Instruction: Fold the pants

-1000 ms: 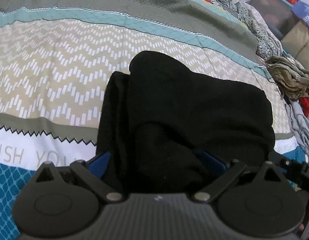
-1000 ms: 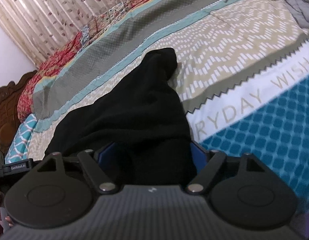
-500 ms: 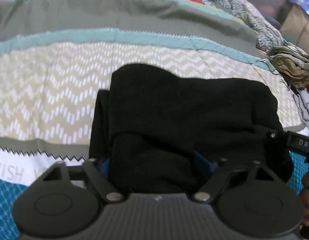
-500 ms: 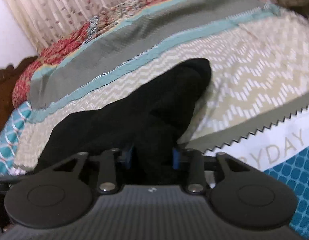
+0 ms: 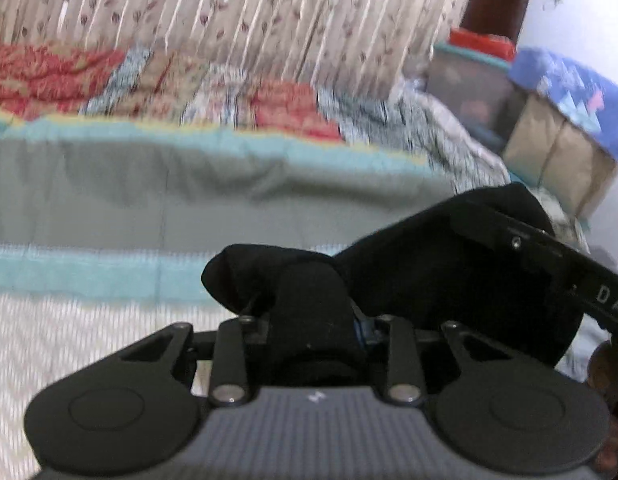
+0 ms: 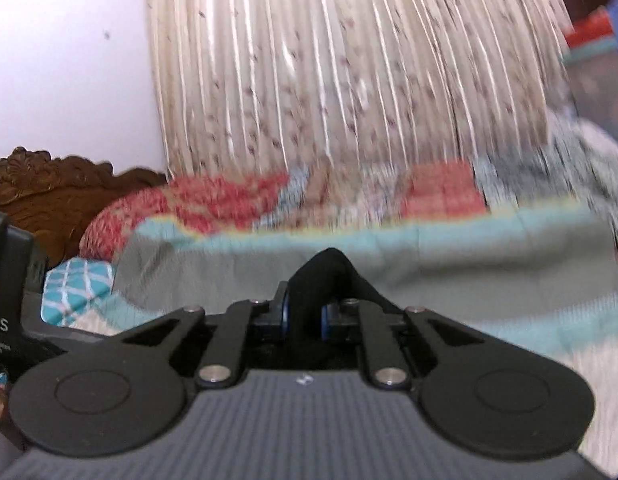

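The black pants [image 5: 437, 276] are bunched and lifted off the bed. My left gripper [image 5: 313, 320] is shut on a thick fold of them. My right gripper [image 6: 305, 314] is shut on a narrower fold of the pants [image 6: 317, 280], which sticks up between the blue pads [image 6: 284, 312]. The right gripper's body [image 5: 557, 264] shows at the right of the left wrist view, against the hanging cloth. The left gripper's body [image 6: 5, 280] shows at the left edge of the right wrist view. Both views are blurred.
The bed cover [image 5: 149, 184] with grey, teal and cream bands lies below. A patterned curtain [image 6: 349, 72] hangs behind the bed. A carved wooden headboard [image 6: 57, 188] is at the left. Storage boxes [image 5: 549, 136] stand at the right.
Both grippers have closed on the pants and lifted them off the bed. Both cameras have tilted up, so the curtain now fills the upper view.
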A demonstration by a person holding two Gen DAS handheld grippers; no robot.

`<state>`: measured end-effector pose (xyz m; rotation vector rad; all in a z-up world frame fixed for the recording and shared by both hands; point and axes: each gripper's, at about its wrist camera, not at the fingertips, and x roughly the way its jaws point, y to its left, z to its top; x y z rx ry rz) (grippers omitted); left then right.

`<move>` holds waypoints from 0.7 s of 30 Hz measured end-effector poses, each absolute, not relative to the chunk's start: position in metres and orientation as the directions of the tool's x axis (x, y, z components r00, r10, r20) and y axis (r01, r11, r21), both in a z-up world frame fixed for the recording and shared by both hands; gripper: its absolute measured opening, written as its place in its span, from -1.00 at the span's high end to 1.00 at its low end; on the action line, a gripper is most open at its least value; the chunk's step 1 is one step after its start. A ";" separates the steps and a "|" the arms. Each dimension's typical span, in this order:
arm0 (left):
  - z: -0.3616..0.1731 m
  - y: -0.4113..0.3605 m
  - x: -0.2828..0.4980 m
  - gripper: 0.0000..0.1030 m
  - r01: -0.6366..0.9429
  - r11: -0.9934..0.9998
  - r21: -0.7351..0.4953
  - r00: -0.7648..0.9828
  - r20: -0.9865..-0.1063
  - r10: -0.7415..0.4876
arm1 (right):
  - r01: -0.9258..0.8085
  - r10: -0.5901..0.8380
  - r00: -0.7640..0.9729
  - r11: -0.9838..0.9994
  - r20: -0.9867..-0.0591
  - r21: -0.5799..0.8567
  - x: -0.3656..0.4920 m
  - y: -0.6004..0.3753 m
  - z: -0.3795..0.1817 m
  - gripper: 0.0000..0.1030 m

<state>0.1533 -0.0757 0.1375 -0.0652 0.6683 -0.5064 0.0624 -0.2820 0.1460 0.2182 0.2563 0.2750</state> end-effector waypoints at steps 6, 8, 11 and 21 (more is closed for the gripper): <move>0.152 -0.076 0.208 0.44 0.381 0.884 -0.272 0.717 -0.517 -0.468 | -0.198 0.232 0.968 0.942 -0.098 0.272 0.094 -0.316 0.154 0.69; 0.134 -0.085 0.229 0.41 0.375 0.888 -0.267 0.698 -0.549 -0.460 | -0.131 0.177 0.977 0.941 -0.122 0.311 0.101 -0.334 0.134 0.69; 0.080 -0.107 0.263 0.10 0.354 0.911 -0.210 0.642 -0.654 -0.401 | 0.079 0.001 0.963 0.955 -0.270 0.287 0.129 -0.363 0.075 0.65; 0.010 -0.082 0.280 -0.16 0.166 0.961 -0.220 0.587 -0.761 -0.275 | 0.420 -0.170 0.794 0.847 -0.584 0.325 0.098 -0.438 -0.031 0.08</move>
